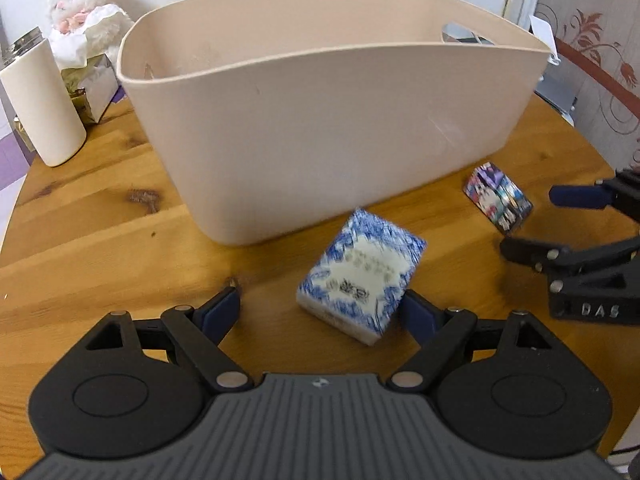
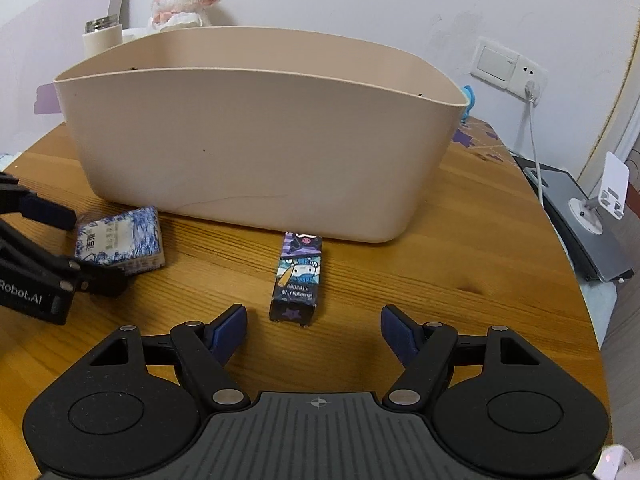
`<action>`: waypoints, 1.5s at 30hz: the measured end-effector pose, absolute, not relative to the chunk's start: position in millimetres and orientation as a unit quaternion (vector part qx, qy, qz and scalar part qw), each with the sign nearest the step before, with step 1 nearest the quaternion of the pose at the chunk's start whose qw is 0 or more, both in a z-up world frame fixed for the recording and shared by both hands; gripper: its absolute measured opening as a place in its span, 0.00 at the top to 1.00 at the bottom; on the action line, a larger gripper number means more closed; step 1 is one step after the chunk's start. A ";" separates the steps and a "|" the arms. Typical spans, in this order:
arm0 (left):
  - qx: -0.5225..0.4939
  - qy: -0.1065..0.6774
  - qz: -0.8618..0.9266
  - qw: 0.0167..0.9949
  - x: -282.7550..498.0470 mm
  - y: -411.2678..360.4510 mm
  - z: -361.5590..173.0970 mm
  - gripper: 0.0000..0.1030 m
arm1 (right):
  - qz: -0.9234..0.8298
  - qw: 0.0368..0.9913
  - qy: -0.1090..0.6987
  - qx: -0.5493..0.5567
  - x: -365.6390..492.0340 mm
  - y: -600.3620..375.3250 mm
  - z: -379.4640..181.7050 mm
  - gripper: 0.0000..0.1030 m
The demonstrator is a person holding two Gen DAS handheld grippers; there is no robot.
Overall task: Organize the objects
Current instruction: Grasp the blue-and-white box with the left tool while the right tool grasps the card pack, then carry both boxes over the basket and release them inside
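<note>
The beige tub hid most of the white flask and the plush lamb's lower body in the right wrist view. The blue-and-white box was motion-blurred, its print unreadable. The picture's edge cut off the right gripper in the left wrist view.

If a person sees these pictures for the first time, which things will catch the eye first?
The big beige tub fills the middle of the wooden table. In front of it lie a blue-and-white box between the open left gripper and a purple cartoon box ahead of the open right gripper.
</note>
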State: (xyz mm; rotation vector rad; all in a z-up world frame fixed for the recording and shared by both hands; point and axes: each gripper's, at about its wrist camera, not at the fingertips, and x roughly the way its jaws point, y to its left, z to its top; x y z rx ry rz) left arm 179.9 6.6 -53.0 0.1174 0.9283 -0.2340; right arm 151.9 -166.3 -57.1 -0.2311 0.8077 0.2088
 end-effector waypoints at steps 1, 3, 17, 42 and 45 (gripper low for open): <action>0.056 0.447 -0.115 0.885 182.5 5.8 -53.1 0.15 | 0.102 0.908 0.391 -0.113 154.1 -165.4 -58.3 0.27; 0.060 0.442 -0.121 0.887 184.6 2.7 -53.6 0.15 | 0.104 0.910 0.386 -0.110 156.6 -164.1 -59.7 0.29; 0.068 0.431 -0.133 0.890 172.2 -10.1 -48.8 0.46 | 0.124 0.909 0.378 -0.124 151.3 -150.4 -57.4 0.80; 0.075 0.368 -0.113 0.920 117.4 25.1 15.4 0.54 | 0.128 0.945 0.278 -0.113 100.6 -158.2 22.8 0.80; 0.067 0.347 -0.106 0.930 112.1 30.3 32.1 0.54 | 0.126 0.950 0.261 -0.113 100.6 -159.8 33.6 0.80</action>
